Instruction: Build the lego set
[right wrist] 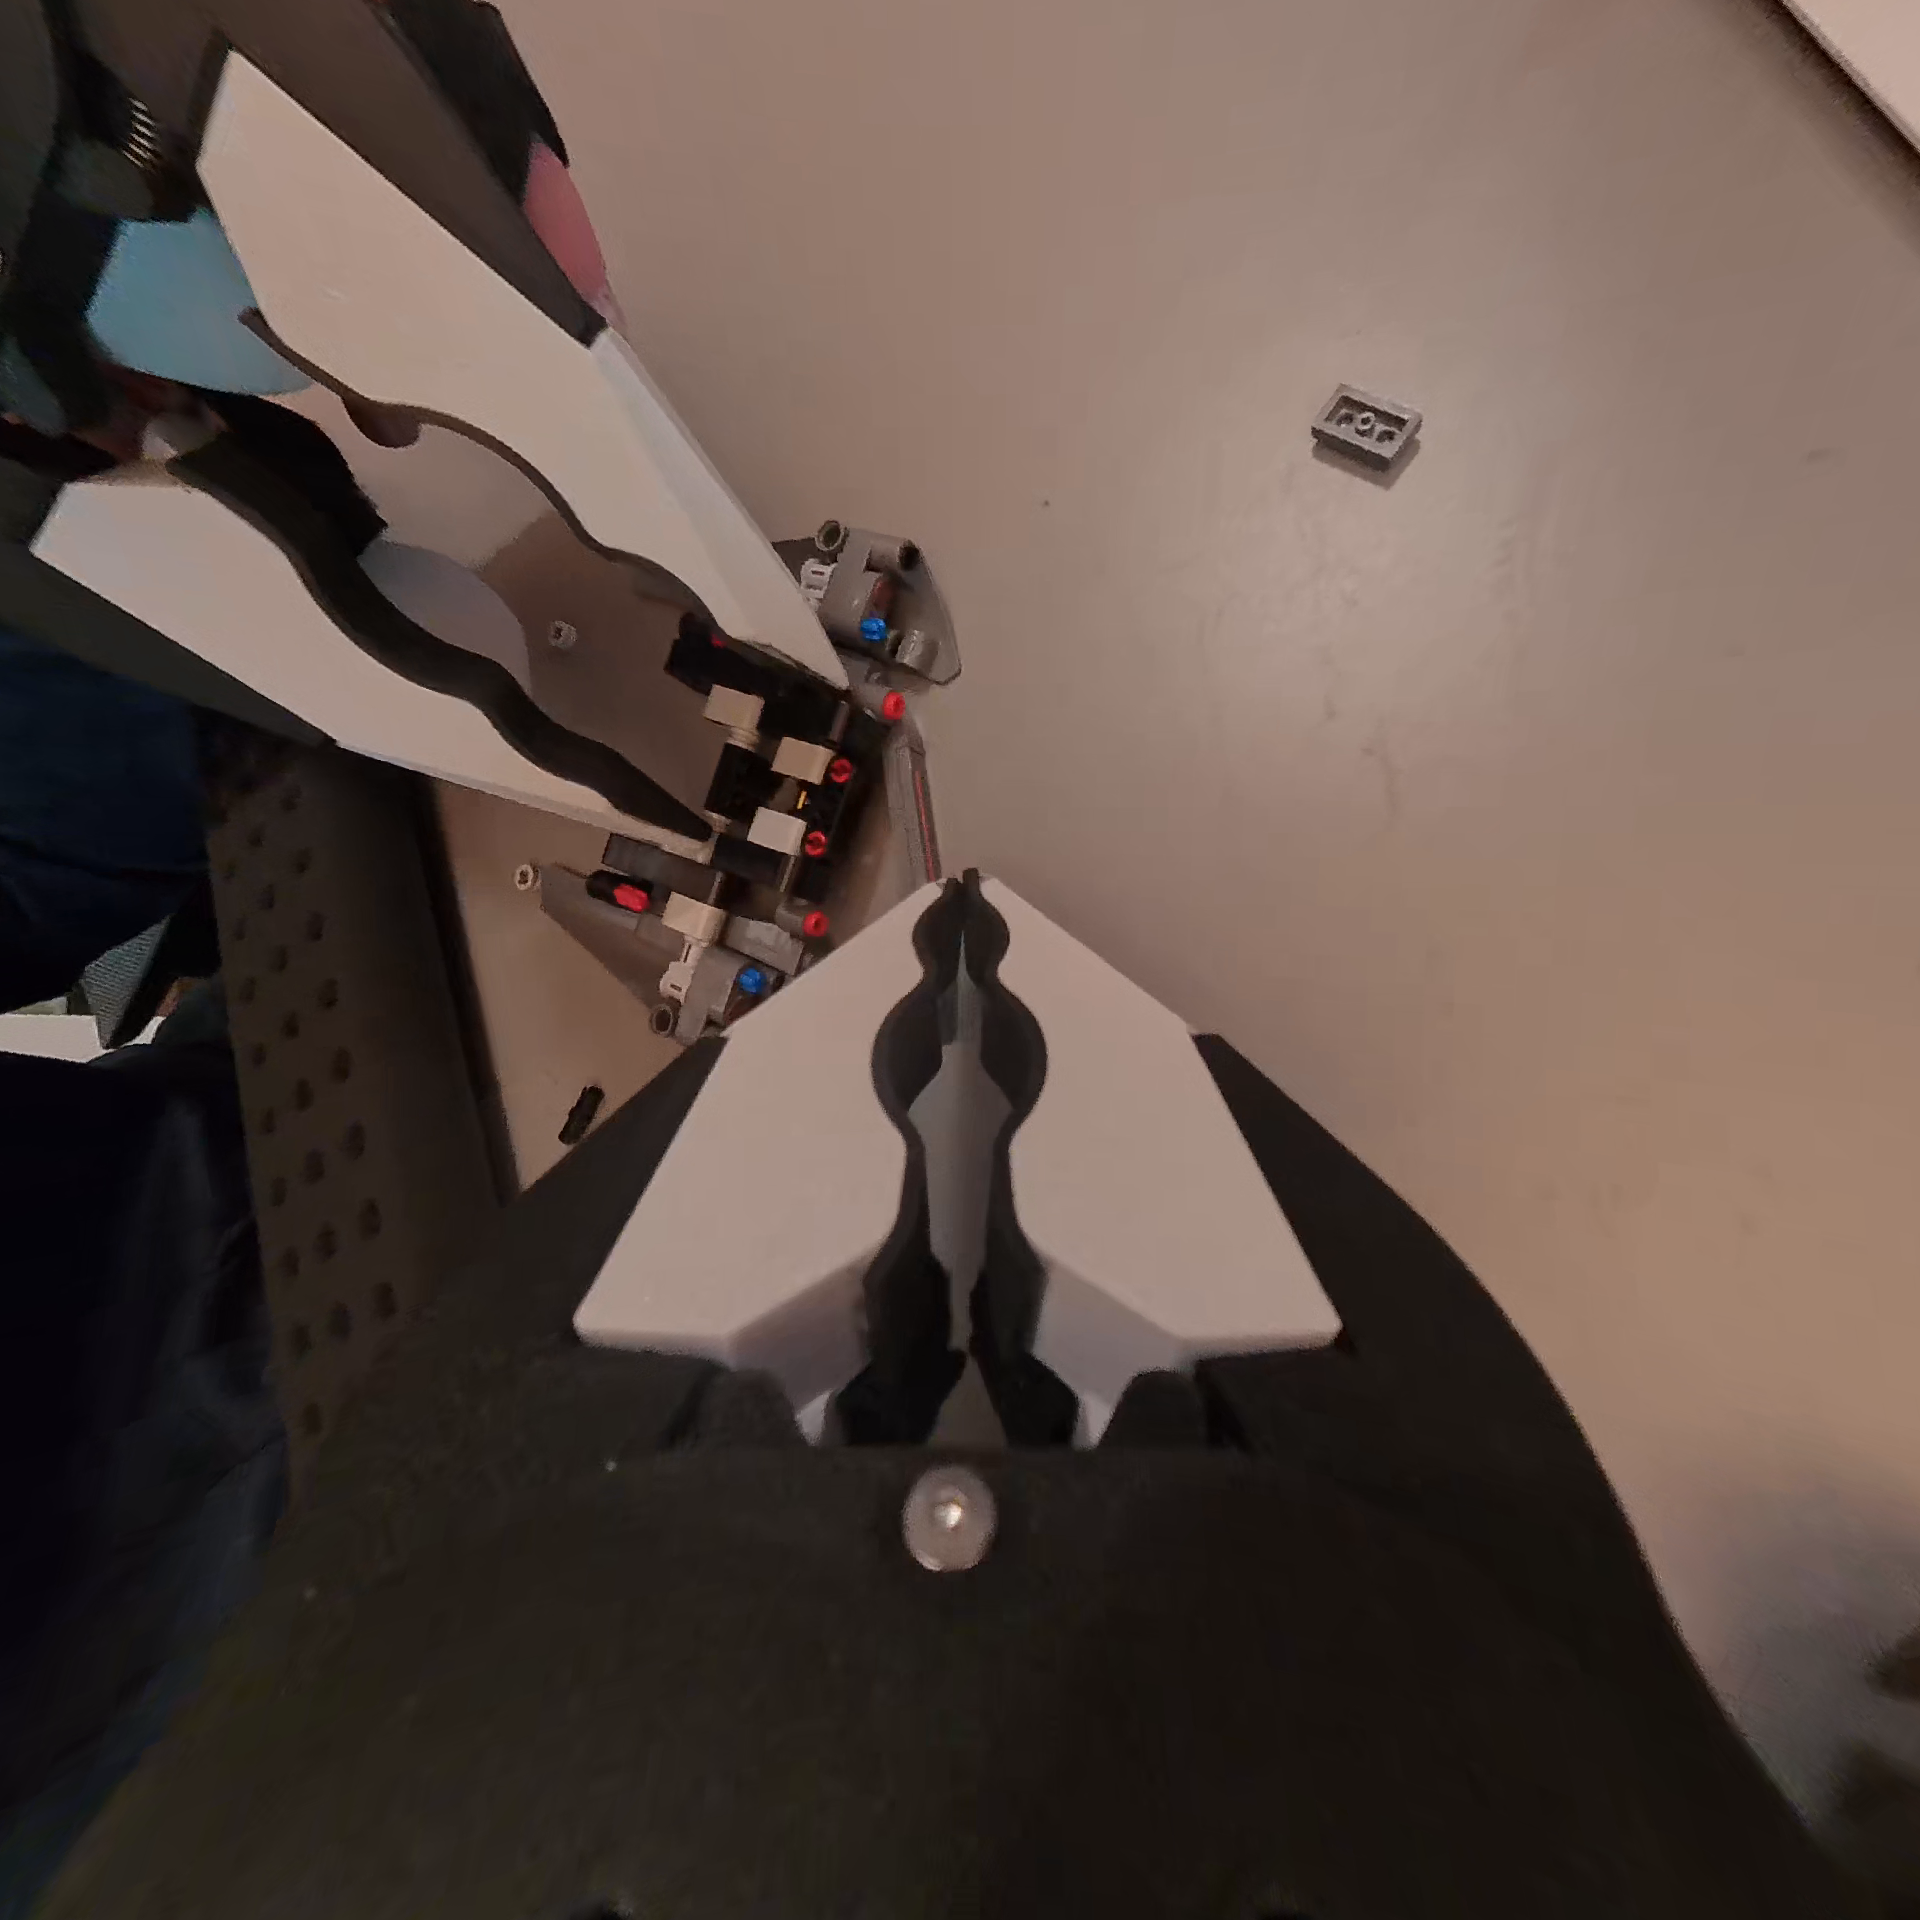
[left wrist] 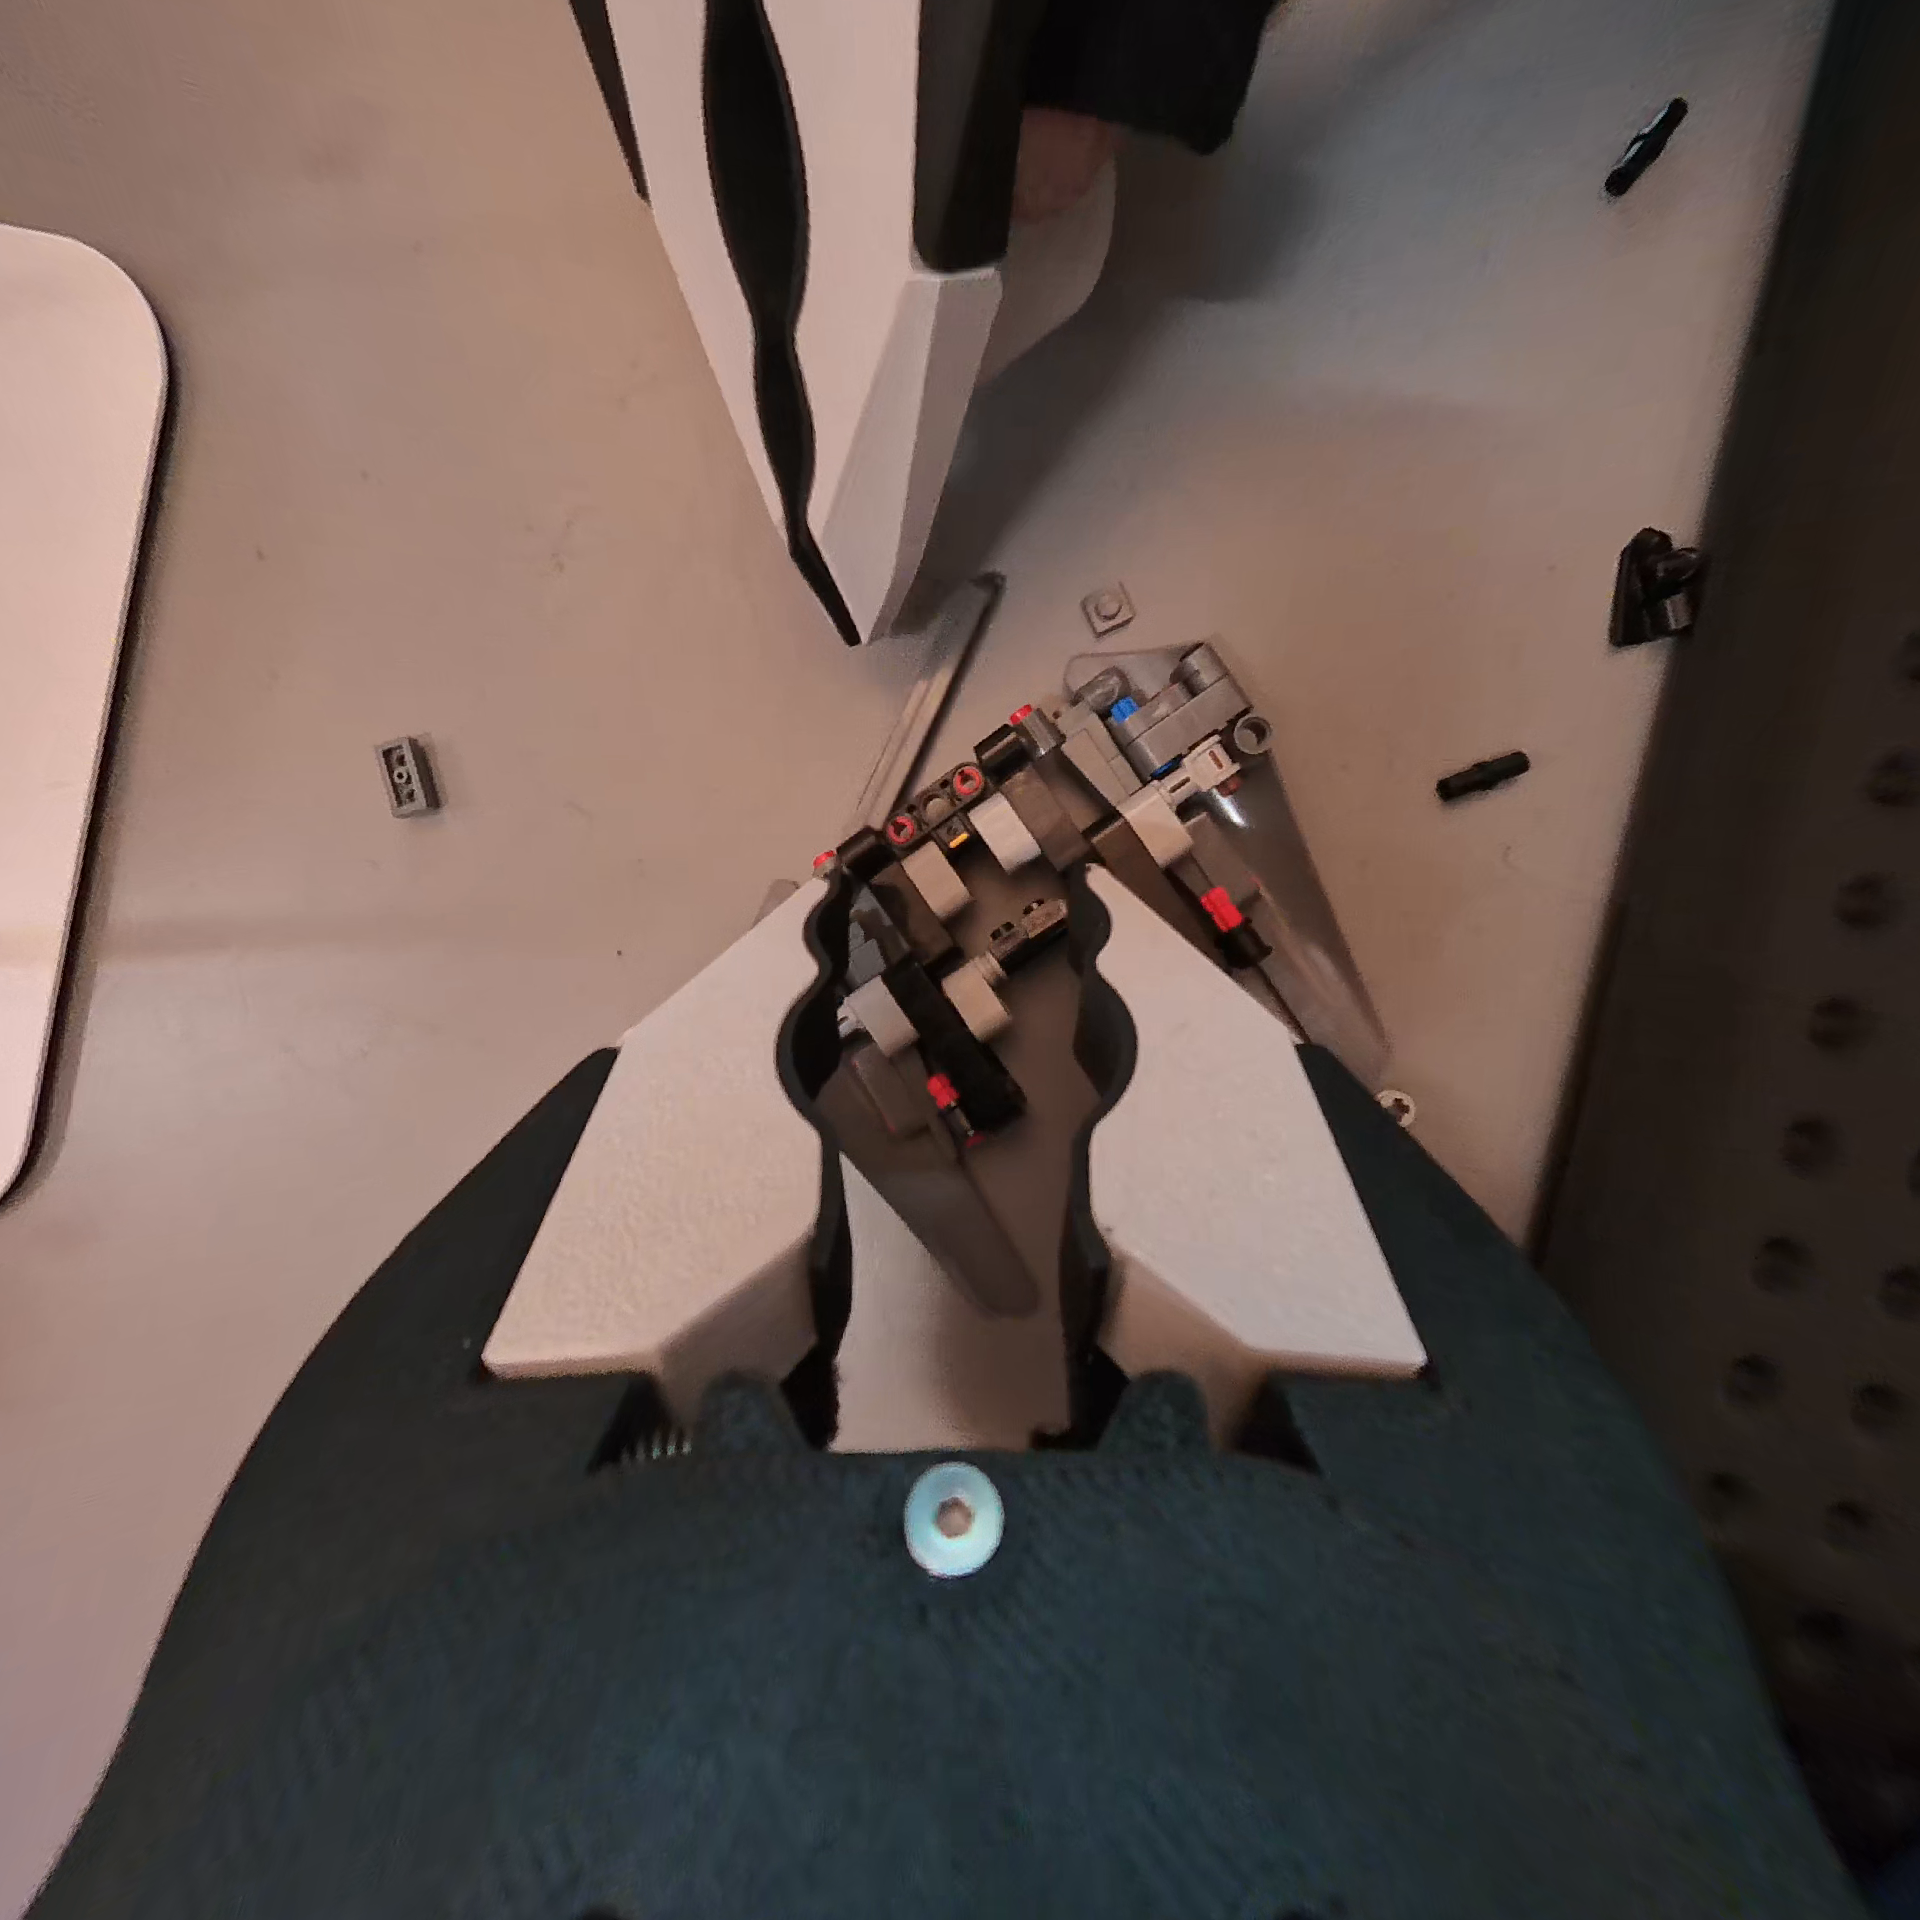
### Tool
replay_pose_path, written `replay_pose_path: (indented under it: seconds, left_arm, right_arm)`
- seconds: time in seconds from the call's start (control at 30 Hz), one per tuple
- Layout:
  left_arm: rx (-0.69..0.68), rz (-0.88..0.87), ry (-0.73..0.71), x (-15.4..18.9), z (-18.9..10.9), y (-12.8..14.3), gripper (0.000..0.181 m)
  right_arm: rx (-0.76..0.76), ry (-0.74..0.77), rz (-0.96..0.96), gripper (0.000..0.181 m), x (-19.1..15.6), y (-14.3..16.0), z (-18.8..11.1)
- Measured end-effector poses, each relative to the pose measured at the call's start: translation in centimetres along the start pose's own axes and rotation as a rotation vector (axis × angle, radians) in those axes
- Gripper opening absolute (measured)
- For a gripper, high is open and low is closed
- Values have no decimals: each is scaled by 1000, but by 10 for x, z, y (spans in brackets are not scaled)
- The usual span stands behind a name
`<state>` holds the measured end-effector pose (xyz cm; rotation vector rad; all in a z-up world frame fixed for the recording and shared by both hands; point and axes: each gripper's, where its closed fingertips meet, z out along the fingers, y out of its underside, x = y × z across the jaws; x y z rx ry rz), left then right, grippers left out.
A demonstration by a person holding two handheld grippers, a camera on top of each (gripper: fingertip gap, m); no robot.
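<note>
- Left tool (left wrist: 951, 925): fingers apart, straddling the lego build (left wrist: 1049, 894) from the near side; looks like bracing, but we can't tell if the pads actually touch it.
- Right tool (right wrist: 961, 883): fingers pinched together on a long thin grey piece (right wrist: 961, 1122) that runs along the slot btwn them. In the left wrist view the right tool (left wrist: 862, 613) comes in from the far side, tip just beside the build's far-left edge.
- Build sits on the table (left wrist: 416, 520), near-centre: black/grey frame w/ red and blue pins, grey wedge plate under it. Its long axis runs diagonally, near-left to far-right in the left wrist view.
- Key relation: in the right wrist view the build (right wrist: 790, 821) lies just left of and beyond the right tool's tip, so the held piece prob. has to swing left to meet it. Left tool is already on the build, so nearer; right tool does the placing, we judge.
- Loose bits further out: small grey plate (left wrist: 412, 779) well to the left, grey 1-stud tile (left wrist: 1110, 610) just beyond the build, black pins (left wrist: 1481, 775) to the right, near a dark perforated panel (left wrist: 1787, 1039).
</note>
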<state>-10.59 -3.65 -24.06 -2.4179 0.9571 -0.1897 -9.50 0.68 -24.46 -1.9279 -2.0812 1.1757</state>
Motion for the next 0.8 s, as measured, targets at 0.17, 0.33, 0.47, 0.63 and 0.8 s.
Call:
replay_pose_path:
  seconds: [0.17,0.33,0.47,0.63,0.8]
  left_arm:
    - [20,-9,22,3,-4,0,40]
    - [6,-4,44,10,-3,2,40]
    - [6,0,61,14,-1,2,39]
    - [7,-9,58,13,-1,4,40]
    - [14,-11,56,14,-1,3,41]
  right_arm:
    - [-55,3,-53,0,-5,7,4]
    - [-105,59,-155,18,-10,10,10]
    - [-131,113,-200,13,-7,11,13]
    - [-108,52,-150,5,-10,10,15]
    - [-65,34,-102,4,-8,5,13]
